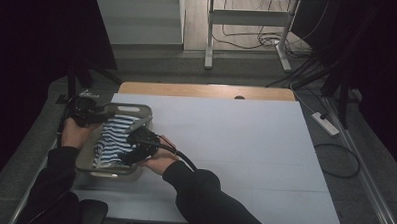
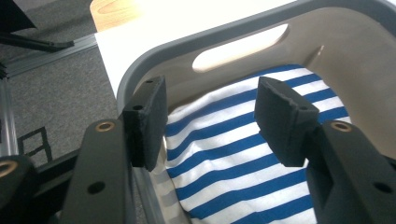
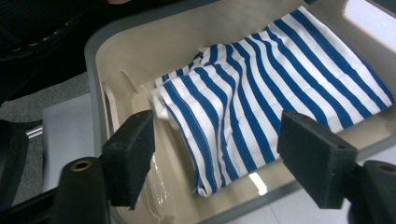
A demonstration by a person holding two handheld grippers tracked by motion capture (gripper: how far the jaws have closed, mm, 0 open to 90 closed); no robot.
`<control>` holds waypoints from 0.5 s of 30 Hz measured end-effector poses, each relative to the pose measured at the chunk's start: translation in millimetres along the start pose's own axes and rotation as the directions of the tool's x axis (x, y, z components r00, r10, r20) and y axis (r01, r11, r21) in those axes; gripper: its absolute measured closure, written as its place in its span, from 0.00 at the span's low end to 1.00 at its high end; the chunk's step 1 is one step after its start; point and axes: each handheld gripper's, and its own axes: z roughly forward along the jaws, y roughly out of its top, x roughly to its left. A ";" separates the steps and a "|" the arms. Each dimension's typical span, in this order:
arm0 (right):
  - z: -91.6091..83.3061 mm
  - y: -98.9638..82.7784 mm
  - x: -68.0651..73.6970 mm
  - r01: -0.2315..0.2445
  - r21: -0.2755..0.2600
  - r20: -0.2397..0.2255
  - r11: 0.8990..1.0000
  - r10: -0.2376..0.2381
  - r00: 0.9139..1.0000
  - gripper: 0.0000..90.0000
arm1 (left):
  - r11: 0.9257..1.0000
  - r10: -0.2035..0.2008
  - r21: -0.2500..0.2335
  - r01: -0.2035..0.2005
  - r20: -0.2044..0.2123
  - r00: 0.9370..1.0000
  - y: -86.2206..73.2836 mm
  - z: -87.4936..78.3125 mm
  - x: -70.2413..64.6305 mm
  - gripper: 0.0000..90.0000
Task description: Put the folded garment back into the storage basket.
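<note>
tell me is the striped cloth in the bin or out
In: the striped cloth lies folded inside the bin, below its rim.

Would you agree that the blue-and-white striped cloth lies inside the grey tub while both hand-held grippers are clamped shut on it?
Not quite: the striped cloth does lie in the tub, but both gripper views show the jaws open above it, holding nothing.

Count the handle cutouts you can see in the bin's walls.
2. One slot in the bin's far end wall, one in its near end wall, by the person. The striped cloth lies between them.
</note>
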 end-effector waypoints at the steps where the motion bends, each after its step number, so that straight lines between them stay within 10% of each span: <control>1: -1.0 -0.5 -0.8 0.002 -0.003 -0.002 1.000 -0.002 1.000 0.29 | 1.000 -0.006 -0.004 0.006 0.003 1.000 0.4 -0.4 -0.5 0.46; 15: -13.3 -7.5 -10.7 -0.033 0.013 -0.002 0.999 0.033 0.999 0.18 | 1.000 -0.023 -0.014 0.024 0.033 0.999 5.1 -0.5 -13.5 0.32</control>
